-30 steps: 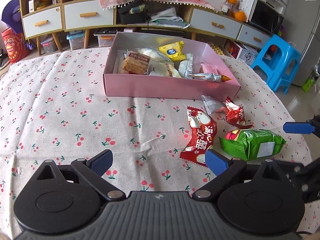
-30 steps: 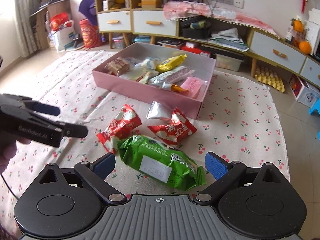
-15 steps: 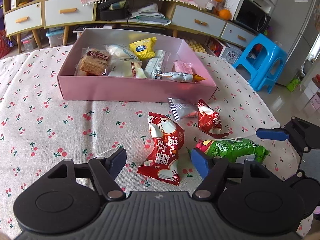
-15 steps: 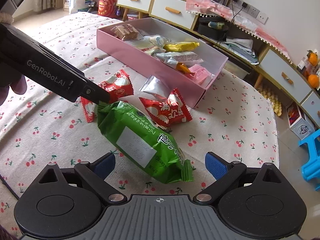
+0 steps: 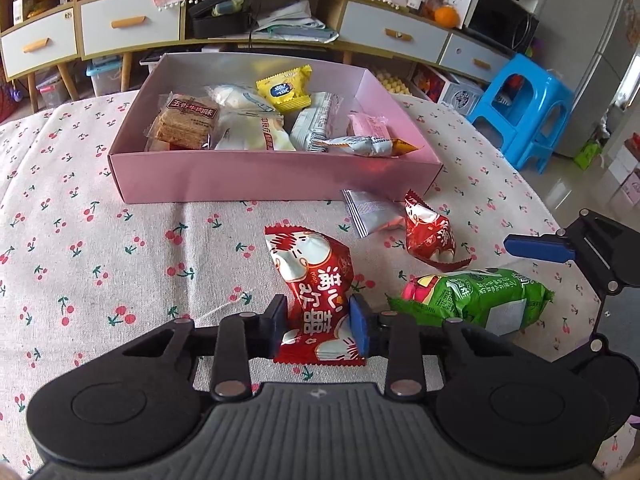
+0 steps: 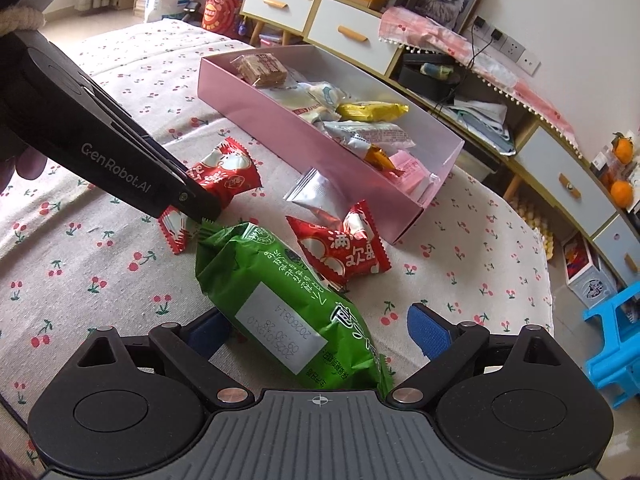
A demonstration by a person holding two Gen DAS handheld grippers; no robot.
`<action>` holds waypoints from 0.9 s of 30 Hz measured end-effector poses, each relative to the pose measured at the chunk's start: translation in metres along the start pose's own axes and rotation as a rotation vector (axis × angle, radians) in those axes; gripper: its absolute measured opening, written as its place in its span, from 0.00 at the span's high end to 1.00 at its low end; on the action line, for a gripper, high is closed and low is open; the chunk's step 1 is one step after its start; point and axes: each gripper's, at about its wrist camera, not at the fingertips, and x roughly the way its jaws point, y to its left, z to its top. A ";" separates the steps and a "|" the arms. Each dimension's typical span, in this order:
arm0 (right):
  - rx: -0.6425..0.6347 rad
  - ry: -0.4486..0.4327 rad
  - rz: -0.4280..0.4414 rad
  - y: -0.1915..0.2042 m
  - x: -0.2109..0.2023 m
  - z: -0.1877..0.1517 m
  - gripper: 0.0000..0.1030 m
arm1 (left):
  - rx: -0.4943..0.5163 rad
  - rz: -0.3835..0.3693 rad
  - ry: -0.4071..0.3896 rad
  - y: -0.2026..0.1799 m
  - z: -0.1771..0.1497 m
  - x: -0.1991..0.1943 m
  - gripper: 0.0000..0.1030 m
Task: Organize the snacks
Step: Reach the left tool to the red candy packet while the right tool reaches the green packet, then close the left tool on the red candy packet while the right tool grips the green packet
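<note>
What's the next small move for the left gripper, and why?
Probably lift and carry toward the pink box. The left gripper is already shut on the red snack packet, which still lies on the tablecloth; the box sits straight ahead with other snacks inside.

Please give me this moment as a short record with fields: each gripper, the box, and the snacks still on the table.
left gripper: shut on red snack packet
right gripper: open, fingers either side of green snack packet
pink box: open, several snacks inside
loose on tablecloth: second red packet, silver packet, green snack packet
</note>
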 end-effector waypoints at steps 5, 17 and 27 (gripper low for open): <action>-0.013 -0.002 0.025 0.005 -0.002 0.004 0.31 | -0.009 0.048 0.013 0.005 0.002 -0.005 0.75; 0.030 -0.001 0.126 0.016 -0.010 0.019 0.51 | -0.096 0.088 0.024 0.035 0.005 -0.018 0.75; 0.173 0.046 0.273 0.022 -0.012 0.033 0.50 | -0.110 0.106 0.025 0.053 0.003 -0.028 0.75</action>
